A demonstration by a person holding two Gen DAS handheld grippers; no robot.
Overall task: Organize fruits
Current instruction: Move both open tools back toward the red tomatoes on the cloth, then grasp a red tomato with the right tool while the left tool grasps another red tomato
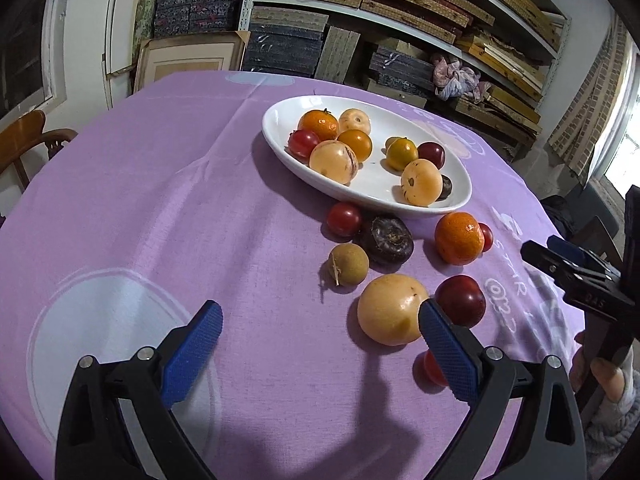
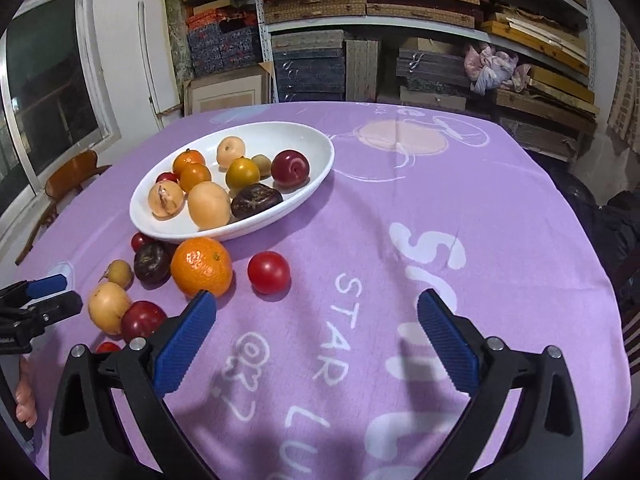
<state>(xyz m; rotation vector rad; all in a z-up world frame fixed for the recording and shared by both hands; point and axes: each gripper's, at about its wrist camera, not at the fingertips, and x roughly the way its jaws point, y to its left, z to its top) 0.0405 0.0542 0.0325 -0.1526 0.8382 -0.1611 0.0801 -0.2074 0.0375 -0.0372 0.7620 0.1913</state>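
A white oval dish (image 1: 280,114) (image 2: 316,138) on the purple cloth holds several fruits. Loose fruits lie in front of it: an orange (image 1: 457,238) (image 2: 201,266), a dark fruit (image 1: 387,239) (image 2: 151,262), a small brown fruit (image 1: 348,264) (image 2: 119,272), a pale yellow fruit (image 1: 390,309) (image 2: 107,307), a dark red plum (image 1: 461,300) (image 2: 143,320), red tomatoes (image 1: 344,219) (image 2: 268,272). My left gripper (image 1: 320,334) is open and empty, its right finger beside the pale fruit. My right gripper (image 2: 316,326) is open and empty, near the orange.
Shelves stacked with boxes (image 1: 360,20) (image 2: 380,20) stand behind the table. A wooden chair (image 1: 24,140) (image 2: 72,180) is at the left. A small red tomato (image 1: 434,368) (image 2: 107,347) lies near the front. The other gripper shows at each view's edge (image 1: 580,276) (image 2: 36,308).
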